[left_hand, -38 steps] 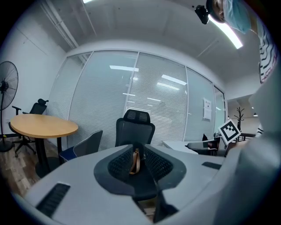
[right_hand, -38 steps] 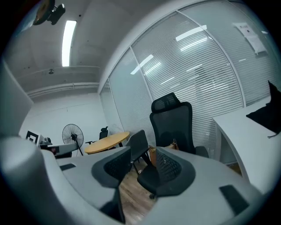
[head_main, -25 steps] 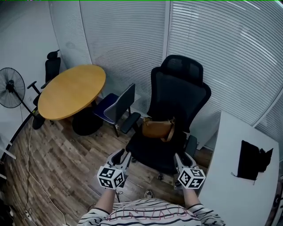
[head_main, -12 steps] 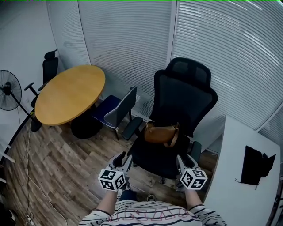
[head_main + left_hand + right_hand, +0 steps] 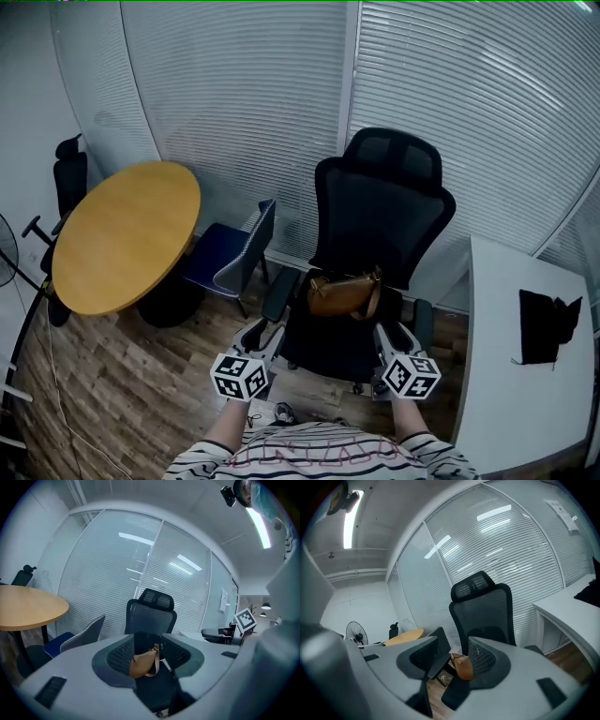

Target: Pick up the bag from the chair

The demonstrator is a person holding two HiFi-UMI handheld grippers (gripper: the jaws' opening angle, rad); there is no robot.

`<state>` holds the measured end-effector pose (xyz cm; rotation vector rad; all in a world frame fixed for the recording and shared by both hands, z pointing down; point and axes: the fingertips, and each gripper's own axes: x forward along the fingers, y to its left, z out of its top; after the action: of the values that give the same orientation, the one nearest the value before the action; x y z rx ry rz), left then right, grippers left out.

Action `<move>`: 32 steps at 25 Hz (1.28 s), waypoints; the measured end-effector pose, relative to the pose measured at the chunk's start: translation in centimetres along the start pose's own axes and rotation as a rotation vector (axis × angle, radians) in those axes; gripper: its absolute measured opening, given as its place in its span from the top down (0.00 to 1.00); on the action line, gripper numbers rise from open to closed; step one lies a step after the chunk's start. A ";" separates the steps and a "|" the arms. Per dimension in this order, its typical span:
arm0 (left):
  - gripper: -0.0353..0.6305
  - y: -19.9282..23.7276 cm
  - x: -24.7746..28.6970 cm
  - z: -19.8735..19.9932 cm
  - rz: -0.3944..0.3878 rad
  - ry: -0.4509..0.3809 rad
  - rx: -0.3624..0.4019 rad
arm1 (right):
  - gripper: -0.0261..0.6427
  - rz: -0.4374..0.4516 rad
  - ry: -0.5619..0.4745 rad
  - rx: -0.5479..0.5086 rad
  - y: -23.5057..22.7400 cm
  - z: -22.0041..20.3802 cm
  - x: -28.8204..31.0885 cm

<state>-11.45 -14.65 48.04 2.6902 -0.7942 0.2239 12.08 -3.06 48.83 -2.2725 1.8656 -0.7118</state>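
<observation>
While blinds (image 5: 234,94) cover the far wall, two desks stand before it: one round wooden desk (image 5: 122,234) at the left and one white desk (image 5: 497,394) at the right, which carries one black object (image 5: 546,324). Three chairs are seen: a tall black chair (image 5: 380,234) in the middle, a blue chair (image 5: 230,255) left of it, and a small black chair (image 5: 67,169) far left. One brown bag (image 5: 342,293) lies on the tall chair's seat, against its back. The left gripper (image 5: 262,336) and the right gripper (image 5: 386,339) are held level, side by side, near the seat's front edge. Both have jaws apart and empty.
</observation>
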 end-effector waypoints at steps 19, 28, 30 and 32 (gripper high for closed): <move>0.65 4.4 8.5 -1.6 -0.196 0.131 -0.027 | 0.65 -0.206 -0.025 0.057 -1.8 -1.5 4.8; 0.63 4.4 15.9 -2.4 -0.127 0.142 -0.069 | 0.63 -0.169 0.046 0.041 -8.1 -0.4 11.1; 0.63 4.2 17.7 -2.5 -0.119 0.149 -0.077 | 0.63 -0.159 0.068 0.037 -9.6 -0.5 12.6; 0.63 4.2 19.4 -2.9 -0.112 0.167 -0.087 | 0.63 -0.153 0.088 0.039 -11.0 -0.6 14.0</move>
<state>2.28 -26.66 56.49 2.5842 -0.5881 0.3727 23.55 -13.65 57.42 -2.4155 1.7104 -0.8743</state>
